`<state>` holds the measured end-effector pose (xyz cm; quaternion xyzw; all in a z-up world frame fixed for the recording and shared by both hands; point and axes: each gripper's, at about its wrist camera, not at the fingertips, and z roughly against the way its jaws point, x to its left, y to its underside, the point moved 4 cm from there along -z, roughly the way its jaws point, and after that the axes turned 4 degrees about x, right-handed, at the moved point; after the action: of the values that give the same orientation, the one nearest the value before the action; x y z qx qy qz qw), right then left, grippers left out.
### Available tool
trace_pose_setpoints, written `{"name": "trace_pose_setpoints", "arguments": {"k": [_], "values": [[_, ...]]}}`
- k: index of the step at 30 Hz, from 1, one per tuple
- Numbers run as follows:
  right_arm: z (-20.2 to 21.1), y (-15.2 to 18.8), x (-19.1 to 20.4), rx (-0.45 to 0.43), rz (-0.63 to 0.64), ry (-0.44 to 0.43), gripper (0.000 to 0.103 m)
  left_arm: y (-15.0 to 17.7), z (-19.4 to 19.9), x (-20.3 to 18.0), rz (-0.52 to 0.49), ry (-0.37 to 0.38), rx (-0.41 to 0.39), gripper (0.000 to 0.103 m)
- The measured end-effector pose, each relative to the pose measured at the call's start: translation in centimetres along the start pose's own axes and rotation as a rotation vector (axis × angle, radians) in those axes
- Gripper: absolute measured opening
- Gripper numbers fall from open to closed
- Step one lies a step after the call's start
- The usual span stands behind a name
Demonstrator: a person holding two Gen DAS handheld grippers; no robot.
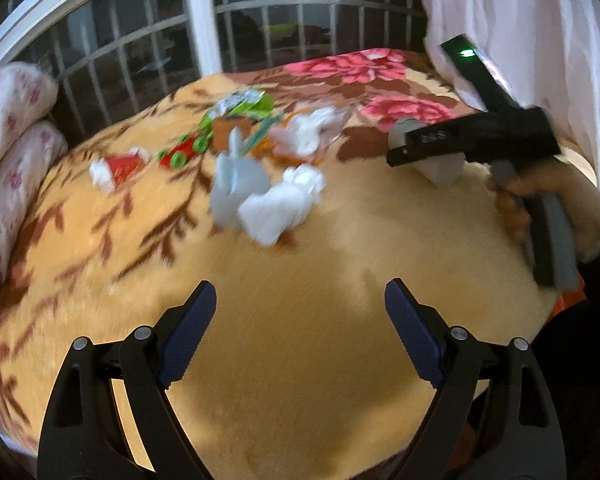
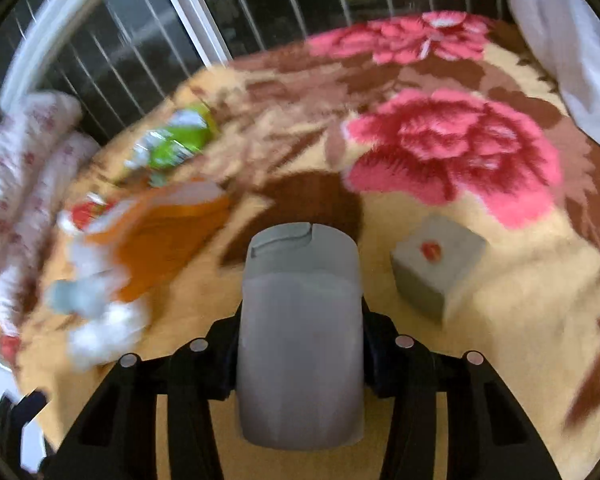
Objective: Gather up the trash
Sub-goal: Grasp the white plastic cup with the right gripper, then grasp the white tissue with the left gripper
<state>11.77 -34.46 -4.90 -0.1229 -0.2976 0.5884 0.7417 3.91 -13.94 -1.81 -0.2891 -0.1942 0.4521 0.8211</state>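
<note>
My left gripper [image 1: 300,304] is open and empty, low over the tan floral blanket [image 1: 300,360]. A heap of trash lies ahead on the blanket: crumpled white tissues [image 1: 276,204], a green wrapper [image 1: 244,108], red wrappers [image 1: 120,166] and an orange packet [image 2: 168,236]. My right gripper [image 2: 300,352] is shut on a grey flip-top bottle [image 2: 300,320], held above the blanket. The right gripper [image 1: 404,148] also shows at the right of the left wrist view. A small grey box [image 2: 436,268] with a red mark sits on the blanket just right of the bottle.
A barred window [image 1: 140,52] runs behind the bed. Rolled pink-flowered bedding [image 1: 12,128] lies at the left edge. A white curtain [image 1: 540,40] hangs at the right. The person's hand [image 1: 516,208] holds the right gripper's handle.
</note>
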Motion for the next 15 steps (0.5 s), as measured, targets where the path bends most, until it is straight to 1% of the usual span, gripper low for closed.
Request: {"name": "trace_pose_setpoints", "arguments": {"k": [1, 4, 7, 9, 13, 15], "values": [[1.1, 0.5, 0.2, -0.027, 0.002, -0.016, 0.046, -0.6, -0.2, -0.4, -0.027, 0.000, -0.008, 0.084], [5.2, 2.5, 1.1, -0.144, 0.046, -0.053, 0.046, -2.7, -1.0, -1.3, -0.100, 0.013, -0.025, 0.084], [7.2, 3.8, 0.9, -0.219, 0.063, -0.063, 0.046, -4.5, -2.6, -1.5, -0.133, 0.026, -0.012, 0.084], [7.4, 4.0, 0.2, -0.218, 0.054, -0.062, 0.046, -5.6, -4.3, -1.4, -0.144, 0.043, 0.022, 0.084], [6.8, 3.7, -2.1, -0.187, -0.007, -0.057, 0.046, -6.5, -7.1, -1.1, -0.149, 0.089, 0.093, 0.084], [6.8, 3.6, -2.7, -0.182, -0.028, -0.062, 0.046, -6.7, -8.3, -0.5, -0.141, 0.085, 0.115, 0.084]]}}
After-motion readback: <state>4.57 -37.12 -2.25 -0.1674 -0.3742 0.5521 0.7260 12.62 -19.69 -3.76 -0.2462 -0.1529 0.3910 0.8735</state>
